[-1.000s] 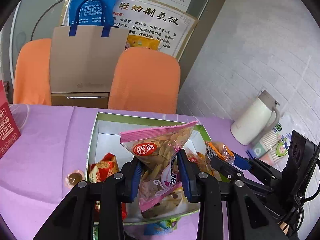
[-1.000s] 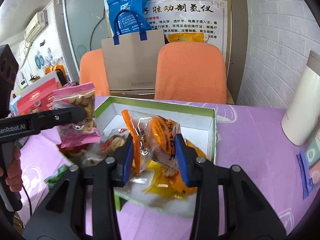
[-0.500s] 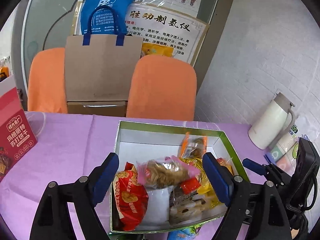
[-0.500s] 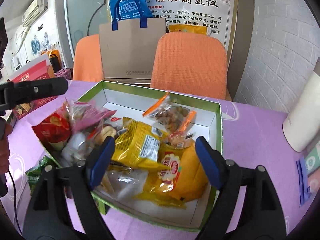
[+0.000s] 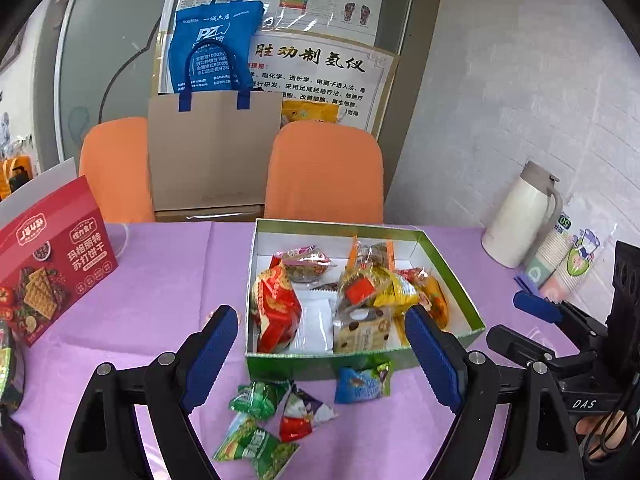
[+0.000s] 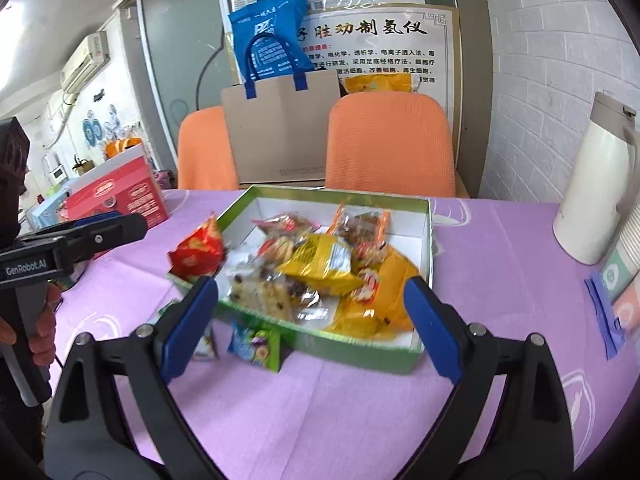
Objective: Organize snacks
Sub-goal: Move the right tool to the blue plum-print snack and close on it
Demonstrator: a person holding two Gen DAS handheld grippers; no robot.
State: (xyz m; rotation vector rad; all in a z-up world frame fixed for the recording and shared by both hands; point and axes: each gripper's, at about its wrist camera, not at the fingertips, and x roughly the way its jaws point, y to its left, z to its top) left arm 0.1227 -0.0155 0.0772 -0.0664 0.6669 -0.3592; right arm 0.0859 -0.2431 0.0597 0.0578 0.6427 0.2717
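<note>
Green box (image 5: 452, 264) w/ snack packs (image 5: 352, 304) (piled) — few pkts (image 5: 276, 420) outside

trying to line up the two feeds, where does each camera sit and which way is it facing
Left wrist: sits on the left gripper, open, looking forward over the green snack box toward the orange chairs; the right gripper shows at right.
Right wrist: sits on the right gripper, open, facing the same box from further right; the left gripper and hand show at left.
Shared: box, chairs, white thermos, loose packets in front of the box.
</note>
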